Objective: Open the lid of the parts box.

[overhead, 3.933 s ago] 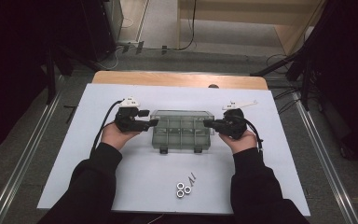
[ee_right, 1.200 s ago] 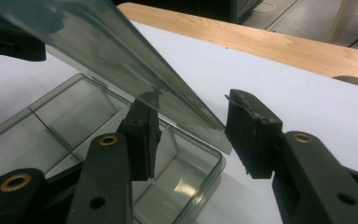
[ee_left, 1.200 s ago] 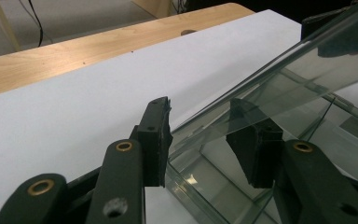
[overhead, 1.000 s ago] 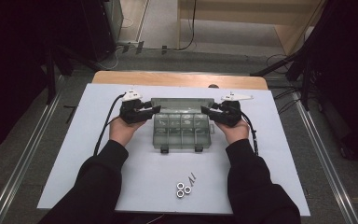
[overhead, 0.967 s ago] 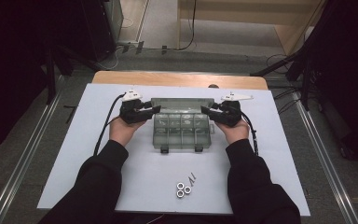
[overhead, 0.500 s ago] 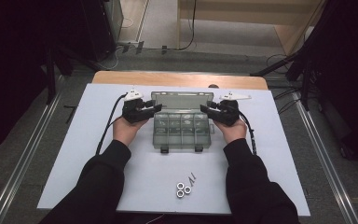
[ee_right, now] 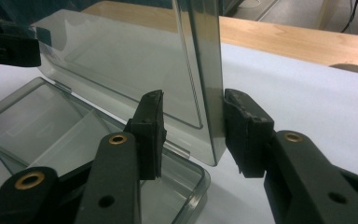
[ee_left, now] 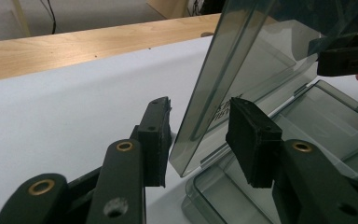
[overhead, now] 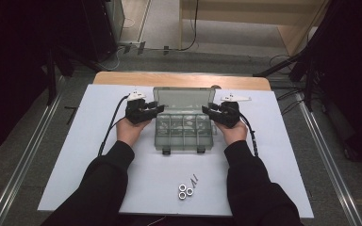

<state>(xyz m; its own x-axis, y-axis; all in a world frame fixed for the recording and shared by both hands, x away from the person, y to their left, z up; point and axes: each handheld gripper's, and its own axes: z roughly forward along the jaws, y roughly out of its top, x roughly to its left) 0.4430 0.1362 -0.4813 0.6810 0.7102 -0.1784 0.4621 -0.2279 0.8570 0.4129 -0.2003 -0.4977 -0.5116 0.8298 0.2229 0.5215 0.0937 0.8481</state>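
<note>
Two hand-held grippers flanked a clear plastic organizer box (overhead: 184,132) near the middle of the white desk (overhead: 94,141) — the left hand-held gripper (overhead: 156,108) at the lid's left edge, the right hand-held gripper (overhead: 206,111) at its right edge. From the high view the box's long axis ran left to right across the desk, its divided tray facing up, and the lid (overhead: 184,98) stood raised along the far side, hinged away from the person. That view also showed three small metal nuts (overhead: 185,191) and a couple of thin screws (overhead: 194,179) lying on the desk nearer the person than the box.

The left gripper view showed what the high view could not: the jaws stood apart on either side of the lid's edge (ee_left: 214,88), with a gap at each pad. In the right gripper view the jaws also straddled the lid's edge (ee_right: 205,84) — one pad touching or almost touching it, the other clear, so open rather than clamped.
</note>
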